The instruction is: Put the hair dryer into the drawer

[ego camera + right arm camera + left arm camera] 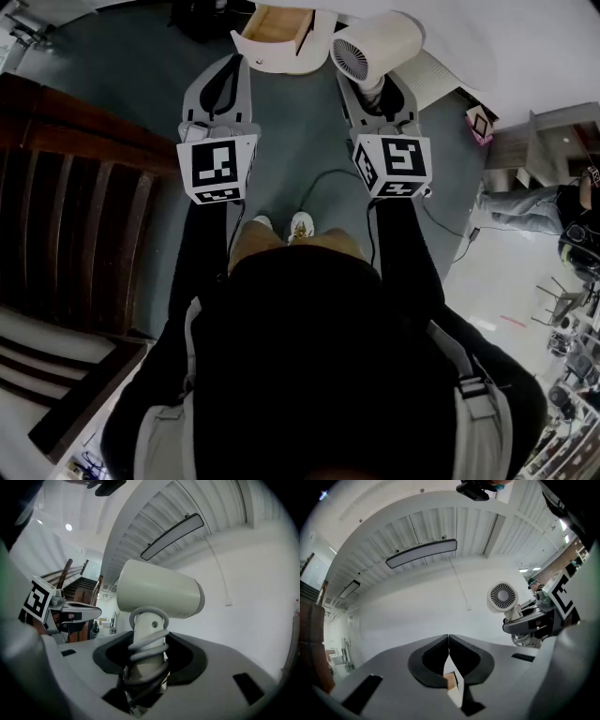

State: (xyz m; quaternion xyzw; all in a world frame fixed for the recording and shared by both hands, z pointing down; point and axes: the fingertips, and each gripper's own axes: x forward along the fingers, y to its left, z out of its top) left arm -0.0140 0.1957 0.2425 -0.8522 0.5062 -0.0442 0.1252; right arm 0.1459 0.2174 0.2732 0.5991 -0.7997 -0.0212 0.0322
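Note:
A cream hair dryer [375, 47] stands upright with its handle between the jaws of my right gripper [377, 92], which is shut on it. In the right gripper view the hair dryer [159, 595] fills the middle, and its grey cord is wound round the handle where my right gripper [147, 656] clamps it. An open drawer [258, 54], white outside and wooden inside, sits just ahead of both grippers. My left gripper [225, 86] is held level beside the right one, with its jaws shut and nothing in them. The left gripper view shows its tips [448, 641] touching and the hair dryer [503, 598] off to the right.
Dark wooden slatted furniture [75, 216] runs along the left. The hair dryer's cable [328, 178] trails over the grey floor by the person's shoes [300, 225]. A white wall [534, 47] rises behind the drawer. Another person [534, 206] sits at the right.

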